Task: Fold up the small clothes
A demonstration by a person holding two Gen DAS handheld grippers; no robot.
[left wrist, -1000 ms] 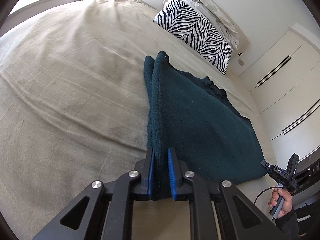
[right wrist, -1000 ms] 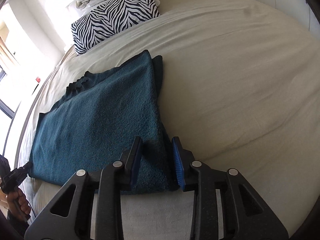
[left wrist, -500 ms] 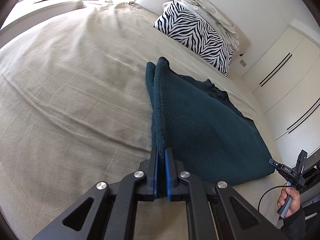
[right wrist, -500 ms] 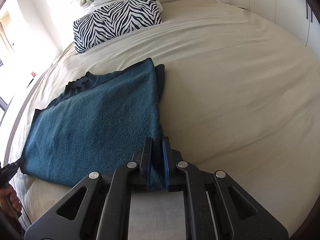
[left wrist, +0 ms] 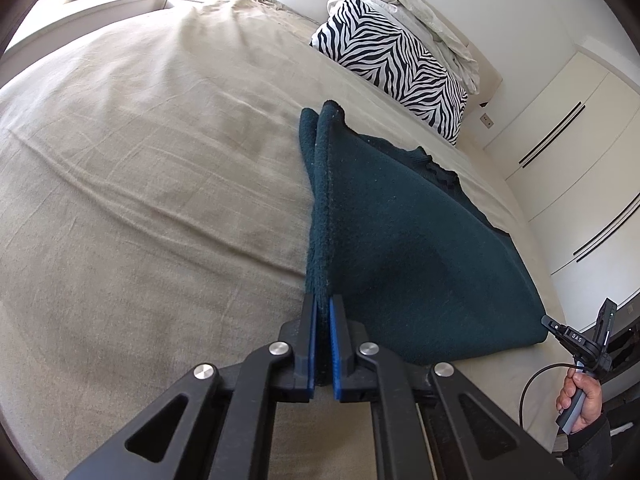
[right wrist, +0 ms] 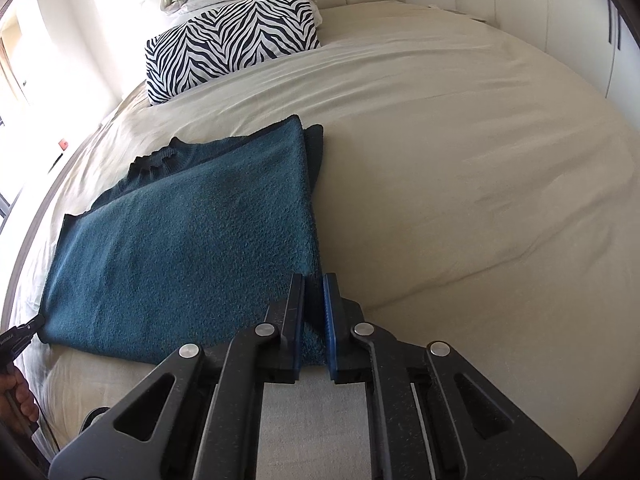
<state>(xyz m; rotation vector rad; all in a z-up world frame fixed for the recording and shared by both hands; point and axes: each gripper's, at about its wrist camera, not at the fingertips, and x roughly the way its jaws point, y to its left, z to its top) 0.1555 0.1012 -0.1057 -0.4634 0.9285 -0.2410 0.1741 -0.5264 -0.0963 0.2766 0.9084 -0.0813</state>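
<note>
Teal sweater (left wrist: pixel 420 248) corners clenched in both grippers (left wrist: pixel 323 304) (right wrist: pixel 314 284); wardrobe doors (left wrist: pixel 568 128) mainly left-view.

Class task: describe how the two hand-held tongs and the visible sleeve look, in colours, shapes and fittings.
Both tongs, left and right, are matte black with triangular cut-outs, silver round rivets and blue ribbed pads. A black cable loops from the right handle; the sleeve is dark.

A home bedroom: wide bed (left wrist: pixel 160 200) under beige cover, zebra pillow (left wrist: pixel 392 64) and crumpled white bedding (left wrist: pixel 420 4) at the headboard, white built-in wardrobes (left wrist: pixel 568 128) along the wall.
</note>
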